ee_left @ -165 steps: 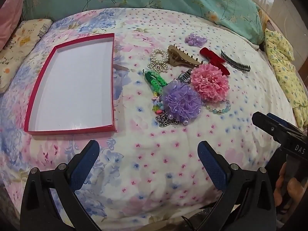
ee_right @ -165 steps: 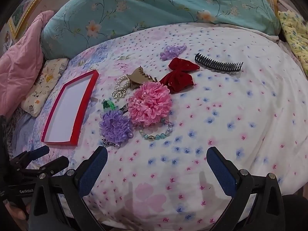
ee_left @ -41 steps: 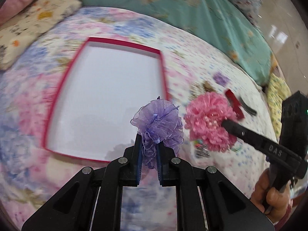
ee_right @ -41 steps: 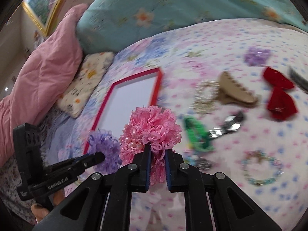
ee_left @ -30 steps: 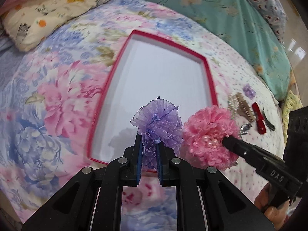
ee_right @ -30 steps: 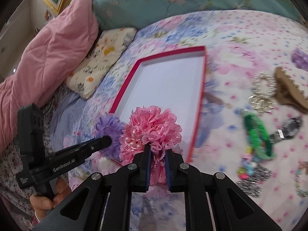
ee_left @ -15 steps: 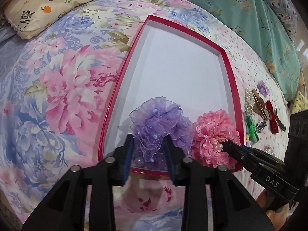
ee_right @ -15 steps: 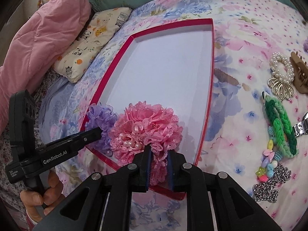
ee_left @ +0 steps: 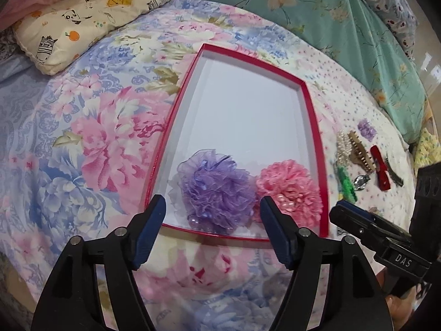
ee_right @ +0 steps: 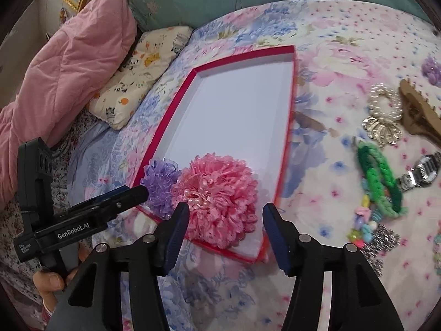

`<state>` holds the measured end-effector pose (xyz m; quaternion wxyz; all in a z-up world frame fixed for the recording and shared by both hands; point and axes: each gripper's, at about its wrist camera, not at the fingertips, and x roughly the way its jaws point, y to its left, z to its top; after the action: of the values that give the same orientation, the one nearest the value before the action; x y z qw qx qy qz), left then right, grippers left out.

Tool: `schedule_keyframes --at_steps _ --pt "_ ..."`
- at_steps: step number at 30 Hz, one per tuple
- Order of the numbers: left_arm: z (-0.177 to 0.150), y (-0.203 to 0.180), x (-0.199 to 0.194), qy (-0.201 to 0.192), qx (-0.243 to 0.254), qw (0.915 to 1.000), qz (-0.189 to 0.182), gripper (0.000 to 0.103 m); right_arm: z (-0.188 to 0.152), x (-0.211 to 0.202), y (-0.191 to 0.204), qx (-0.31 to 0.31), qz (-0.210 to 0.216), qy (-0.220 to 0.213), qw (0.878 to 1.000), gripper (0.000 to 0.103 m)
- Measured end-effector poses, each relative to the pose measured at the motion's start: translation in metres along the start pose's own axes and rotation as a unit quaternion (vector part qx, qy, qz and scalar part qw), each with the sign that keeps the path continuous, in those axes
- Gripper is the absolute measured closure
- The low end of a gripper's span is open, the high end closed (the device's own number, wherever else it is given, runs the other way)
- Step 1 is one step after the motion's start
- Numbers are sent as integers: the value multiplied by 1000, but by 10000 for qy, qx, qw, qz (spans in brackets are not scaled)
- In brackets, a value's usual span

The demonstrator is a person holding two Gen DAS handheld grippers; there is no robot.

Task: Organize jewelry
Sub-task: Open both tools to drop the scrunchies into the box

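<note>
Cataloguing from my remote station: a shallow red-rimmed box with a white floor (ee_left: 308, 102) is lying on the floral bedspread (ee_left: 91, 127).

Item one: a purple ruffled organza hair flower (ee_left: 217, 190) is resting inside the box at its near edge. My left gripper (ee_left: 212, 207) is hovering just before it; its jaws have just been opening and are standing apart, pads clear of the ruffles.

Item two: a pink pleated fabric hair flower with pearl beads (ee_right: 217, 195) is sitting in the near right corner, touching the purple one. My right gripper (ee_right: 224, 220) has likewise been opening, jaws parted, nothing pressed.

Items still lying outside on the bedspread: a pearl ring scrunchie (ee_right: 384, 103), a tan claw clip (ee_right: 419, 113), a green braided band (ee_right: 379, 176), a red bow (ee_left: 380, 171).
</note>
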<state>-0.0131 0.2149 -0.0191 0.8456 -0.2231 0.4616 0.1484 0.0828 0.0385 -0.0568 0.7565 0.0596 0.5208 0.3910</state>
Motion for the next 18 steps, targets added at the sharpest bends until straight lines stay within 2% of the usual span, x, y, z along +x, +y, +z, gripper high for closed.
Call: schedule_keyframes --at_steps 5,18 --pt "2 -17 -6 -49 63 9999 -105 32 -5 -25 -19 187 -85 -192 9996 45" --pt "-2 -92 8 177 588 9972 -432 32 -17 -94 -109 1121 -584 -720 9894 44"
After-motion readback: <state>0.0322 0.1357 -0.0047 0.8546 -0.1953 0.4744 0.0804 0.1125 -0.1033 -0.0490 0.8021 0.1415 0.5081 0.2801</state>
